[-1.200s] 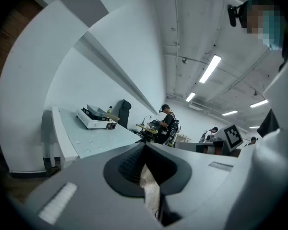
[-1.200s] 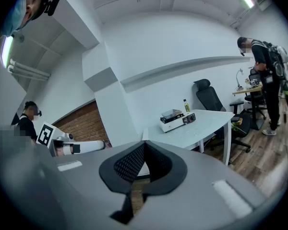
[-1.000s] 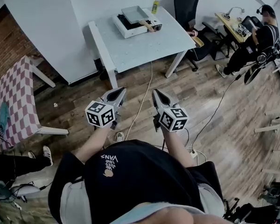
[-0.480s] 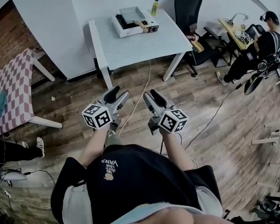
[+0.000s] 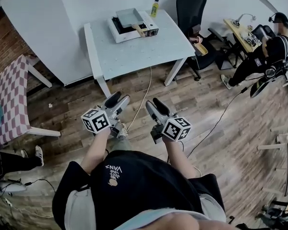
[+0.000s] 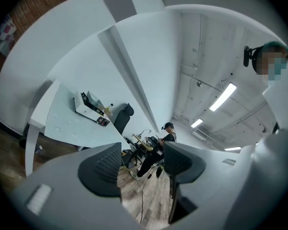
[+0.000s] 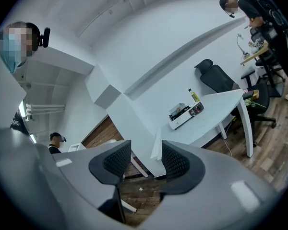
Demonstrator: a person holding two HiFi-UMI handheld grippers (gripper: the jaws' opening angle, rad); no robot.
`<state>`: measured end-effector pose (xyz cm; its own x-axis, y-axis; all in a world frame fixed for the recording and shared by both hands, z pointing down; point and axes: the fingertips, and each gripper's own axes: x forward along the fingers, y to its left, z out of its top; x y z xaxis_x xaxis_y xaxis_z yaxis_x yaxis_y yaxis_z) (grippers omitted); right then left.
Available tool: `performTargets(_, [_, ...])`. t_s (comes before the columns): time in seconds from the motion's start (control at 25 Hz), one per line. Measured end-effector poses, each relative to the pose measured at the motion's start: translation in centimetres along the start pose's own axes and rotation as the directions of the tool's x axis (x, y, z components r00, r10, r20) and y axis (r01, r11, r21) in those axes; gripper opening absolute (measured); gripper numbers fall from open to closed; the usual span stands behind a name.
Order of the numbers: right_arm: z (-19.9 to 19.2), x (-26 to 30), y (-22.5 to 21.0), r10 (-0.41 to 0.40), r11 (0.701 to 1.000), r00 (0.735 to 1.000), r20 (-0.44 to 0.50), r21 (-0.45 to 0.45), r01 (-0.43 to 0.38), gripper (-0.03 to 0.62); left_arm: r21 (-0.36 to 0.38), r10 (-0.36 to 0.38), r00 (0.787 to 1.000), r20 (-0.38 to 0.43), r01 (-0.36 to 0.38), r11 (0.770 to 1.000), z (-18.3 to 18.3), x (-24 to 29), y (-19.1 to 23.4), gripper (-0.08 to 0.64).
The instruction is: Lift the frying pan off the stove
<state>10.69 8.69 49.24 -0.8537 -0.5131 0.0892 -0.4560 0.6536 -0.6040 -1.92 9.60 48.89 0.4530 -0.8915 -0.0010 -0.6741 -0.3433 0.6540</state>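
The left gripper point(image 5: 116, 100) has its jaws spread. They have just been opening, and nothing sits between the ribbed pads point(image 6: 104, 169); only floor and the far room show through the gap. The right gripper point(image 5: 153, 105) is in the same state, its jaws also just opened, and its pads point(image 7: 180, 162) stand apart with only bare floor and a wall showing between them. The person holds the two grippers side by side in front of the torso, above the wooden floor point(image 5: 221, 128), both aimed toward the white table point(image 5: 134, 54).

A thin cable point(image 5: 146, 92) hangs from the table's near edge and runs across the floor to a spot between the grippers.

The frying pan point(image 5: 127, 15), grey and square, sits on the white stove point(image 5: 116, 31) at the table's far end, well apart from both grippers. Its wooden handle point(image 5: 139, 30) points toward the near right. A yellow bottle point(image 5: 154, 7) stands just behind the stove.

A black office chair point(image 5: 191, 8) stands to the right of the table. A checkered table point(image 5: 9, 99) fills the left edge of the head view. At the far right, a person point(image 5: 269, 51) sits beside a cluttered desk point(image 5: 242, 32).
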Motion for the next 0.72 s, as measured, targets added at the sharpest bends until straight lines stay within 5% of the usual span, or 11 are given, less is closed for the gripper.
performTargets(0.24, [2.7, 5.2, -2.9, -0.05, 0.999, 0.998, 0.033, 0.017, 0.05, 0.189, -0.073, -0.053, 0.998, -0.024, 0.051, 0.996, 3.5, 4.8, 4.6, 0.259])
performTargets(0.72, [5.8, 16.5, -5.4, -0.121, 0.992, 0.989, 0.087, 0.052, 0.117, 0.189, -0.105, -0.121, 0.988, -0.094, 0.111, 0.988, 10.7, 9.6, 13.3, 0.264])
